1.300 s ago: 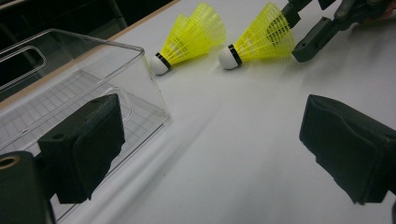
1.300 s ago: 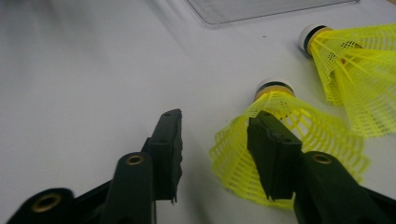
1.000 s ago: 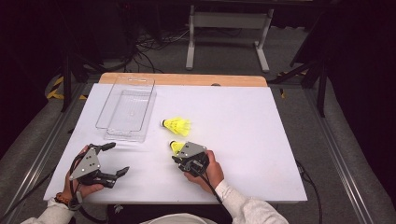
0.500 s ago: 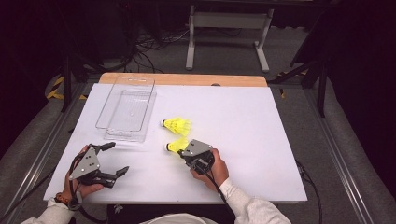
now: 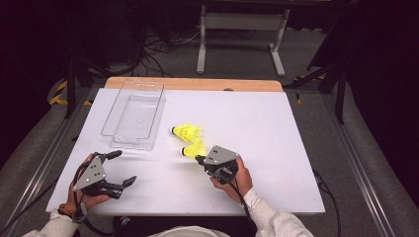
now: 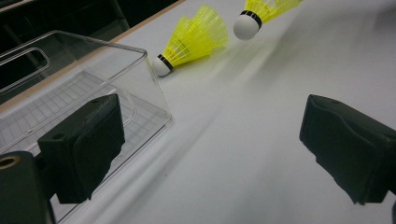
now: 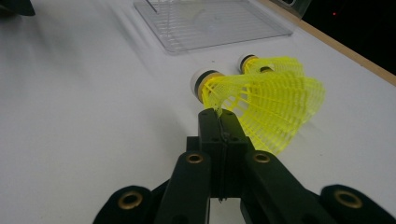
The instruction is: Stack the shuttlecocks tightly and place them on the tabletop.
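Two yellow shuttlecocks with white corks are at the middle of the white table [image 5: 276,128]. The farther shuttlecock [image 5: 186,132] [image 6: 194,39] [image 7: 247,61] lies free on the table. My right gripper [image 5: 200,159] [image 7: 219,116] is shut on the skirt edge of the nearer shuttlecock [image 5: 194,149] [image 7: 266,102] [image 6: 261,11], whose cork points left. At the table's front left, my left gripper [image 5: 122,168] [image 6: 215,144] stands open with nothing between its pads [image 6: 88,144], well apart from both shuttlecocks.
A clear plastic container [image 5: 133,114] [image 6: 70,93] [image 7: 210,21] stands at the back left, just left of the shuttlecocks and right in front of the left gripper. A wooden strip [image 5: 197,84] runs along the table's far edge.
My right gripper has shifted a little to the right, and the nearer shuttlecock has moved with it. The left gripper has stayed in place.
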Tool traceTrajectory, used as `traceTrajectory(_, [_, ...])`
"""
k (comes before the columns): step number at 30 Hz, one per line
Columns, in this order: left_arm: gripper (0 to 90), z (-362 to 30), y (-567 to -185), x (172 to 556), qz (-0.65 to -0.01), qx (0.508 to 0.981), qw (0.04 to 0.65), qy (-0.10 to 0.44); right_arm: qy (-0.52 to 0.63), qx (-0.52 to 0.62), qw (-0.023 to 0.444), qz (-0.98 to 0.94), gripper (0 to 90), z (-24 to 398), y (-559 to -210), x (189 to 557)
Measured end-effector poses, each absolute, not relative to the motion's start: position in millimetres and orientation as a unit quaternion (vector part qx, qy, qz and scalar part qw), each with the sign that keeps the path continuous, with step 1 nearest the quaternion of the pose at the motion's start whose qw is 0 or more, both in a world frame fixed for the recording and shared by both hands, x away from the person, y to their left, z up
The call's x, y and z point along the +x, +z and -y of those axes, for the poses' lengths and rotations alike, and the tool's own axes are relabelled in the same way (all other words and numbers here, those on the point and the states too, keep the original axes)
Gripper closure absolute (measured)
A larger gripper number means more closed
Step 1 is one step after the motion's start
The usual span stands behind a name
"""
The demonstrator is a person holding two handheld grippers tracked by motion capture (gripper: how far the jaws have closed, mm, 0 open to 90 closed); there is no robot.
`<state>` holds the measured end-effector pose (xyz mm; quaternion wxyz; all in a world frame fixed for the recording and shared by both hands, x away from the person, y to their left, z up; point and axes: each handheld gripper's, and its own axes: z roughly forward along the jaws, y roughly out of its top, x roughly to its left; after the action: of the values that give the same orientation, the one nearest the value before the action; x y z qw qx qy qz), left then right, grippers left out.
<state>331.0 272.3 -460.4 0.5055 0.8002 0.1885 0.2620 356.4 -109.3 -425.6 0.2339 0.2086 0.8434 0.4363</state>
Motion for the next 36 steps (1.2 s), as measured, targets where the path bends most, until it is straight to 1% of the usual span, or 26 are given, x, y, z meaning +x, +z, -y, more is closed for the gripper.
traceTrajectory(16, [7.5,-273.2,-460.4,331.2,-0.188,0.8,0.506,0.261,0.444,0.203,0.245,-0.838,90.0,122.6,-413.3,351.3])
traceTrajectory(36, [7.5,-273.6,-460.3,331.2,-0.189,0.798,0.509,0.261,0.456,0.215,0.256,-0.825,90.0,138.0,-403.4,353.3])
